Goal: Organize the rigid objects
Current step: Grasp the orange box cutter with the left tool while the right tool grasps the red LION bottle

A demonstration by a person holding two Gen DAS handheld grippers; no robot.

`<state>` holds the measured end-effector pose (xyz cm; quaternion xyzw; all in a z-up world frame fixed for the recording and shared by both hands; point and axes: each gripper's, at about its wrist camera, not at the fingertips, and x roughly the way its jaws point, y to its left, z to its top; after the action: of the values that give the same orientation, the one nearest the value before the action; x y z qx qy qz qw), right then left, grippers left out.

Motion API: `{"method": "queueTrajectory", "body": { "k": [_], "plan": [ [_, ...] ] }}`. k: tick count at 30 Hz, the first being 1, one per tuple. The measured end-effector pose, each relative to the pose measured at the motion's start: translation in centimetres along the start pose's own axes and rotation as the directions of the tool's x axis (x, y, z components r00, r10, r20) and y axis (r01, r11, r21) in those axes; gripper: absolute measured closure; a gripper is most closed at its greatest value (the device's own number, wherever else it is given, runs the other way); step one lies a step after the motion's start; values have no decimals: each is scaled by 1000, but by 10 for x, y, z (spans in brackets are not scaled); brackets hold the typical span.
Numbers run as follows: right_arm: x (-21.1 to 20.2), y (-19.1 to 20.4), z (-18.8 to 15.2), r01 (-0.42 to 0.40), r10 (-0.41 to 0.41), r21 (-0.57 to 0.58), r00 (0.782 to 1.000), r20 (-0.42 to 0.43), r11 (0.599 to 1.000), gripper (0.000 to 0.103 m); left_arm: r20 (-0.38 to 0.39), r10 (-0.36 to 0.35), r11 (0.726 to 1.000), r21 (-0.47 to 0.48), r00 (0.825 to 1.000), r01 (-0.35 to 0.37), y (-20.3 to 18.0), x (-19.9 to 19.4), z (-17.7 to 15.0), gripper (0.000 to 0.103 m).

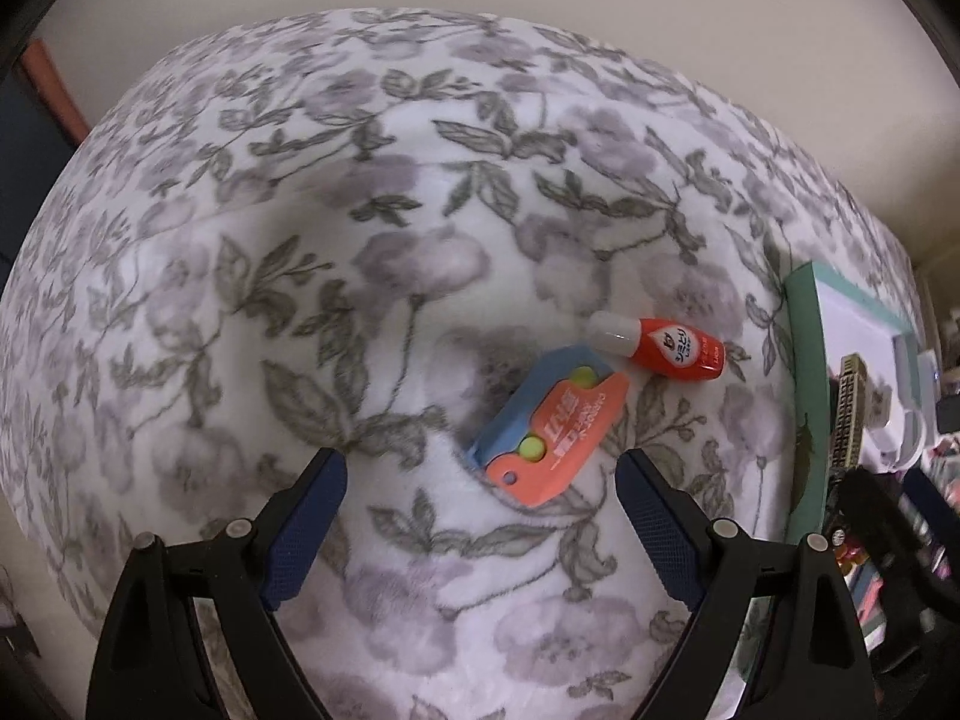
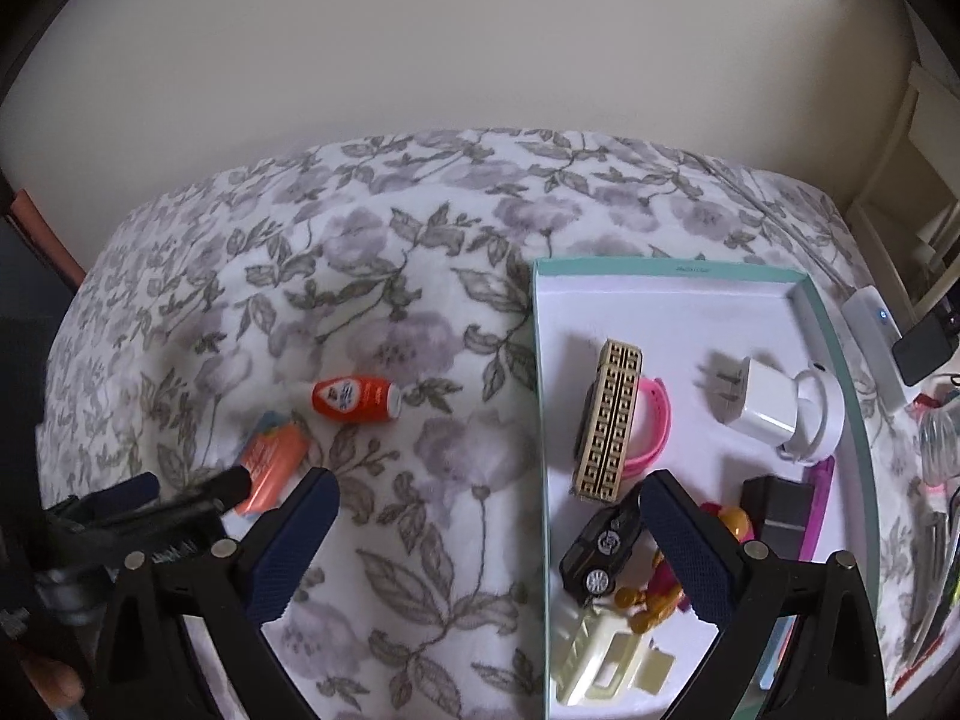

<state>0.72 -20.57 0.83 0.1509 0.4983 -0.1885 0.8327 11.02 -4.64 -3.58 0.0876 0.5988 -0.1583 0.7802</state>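
Note:
An orange and blue folding toy knife lies on the floral blanket, just ahead of my open, empty left gripper. A small orange bottle with a white cap lies just beyond it. Both show in the right wrist view, the knife and the bottle to the left. My right gripper is open and empty, above the blanket at the left wall of the teal-rimmed box. My left gripper shows at the right wrist view's left edge.
The box holds a patterned gold case, a pink band, a white charger, a black toy car, a cream toy and other small things. Clutter lies right of the box. A wall stands behind the bed.

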Motion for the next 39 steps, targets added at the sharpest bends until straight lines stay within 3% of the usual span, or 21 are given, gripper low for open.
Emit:
{"method": "queueTrajectory", "body": {
  "k": [4, 6, 10, 15, 21, 32, 34, 36, 39],
  "plan": [
    [4, 3, 8, -21, 21, 11, 1000, 19, 1000, 3, 3, 4, 999, 53, 1000, -4, -10, 7, 3, 14],
    [7, 6, 12, -29, 29, 12, 999, 23, 999, 3, -1, 2, 997, 73, 1000, -2, -14, 11, 3, 29],
    [16, 12, 16, -37, 37, 3, 999, 20, 999, 3, -25, -4, 996, 93, 1000, 7, -19, 20, 4, 35],
    [27, 15, 20, -55, 55, 15, 998, 11, 998, 3, -33, -32, 995, 95, 999, 35, -20, 24, 6, 55],
    [39, 19, 21, -75, 75, 29, 997, -3, 997, 3, -16, -50, 996, 71, 999, 51, -16, 18, 9, 65],
    [49, 27, 22, -83, 83, 24, 996, -14, 996, 3, 9, -18, 996, 86, 1000, 17, -13, 18, 11, 67],
    [49, 26, 22, -85, 85, 31, 996, -15, 996, 3, 9, -12, 995, 98, 1000, 11, -17, 19, 9, 64],
    [49, 24, 22, -87, 87, 34, 996, -15, 996, 3, 0, -15, 994, 108, 1000, 15, -18, 23, 8, 48],
    [49, 23, 22, -88, 89, 38, 996, -15, 995, 3, -8, -13, 993, 115, 1000, 14, -19, 24, 7, 45]
  ]
}}
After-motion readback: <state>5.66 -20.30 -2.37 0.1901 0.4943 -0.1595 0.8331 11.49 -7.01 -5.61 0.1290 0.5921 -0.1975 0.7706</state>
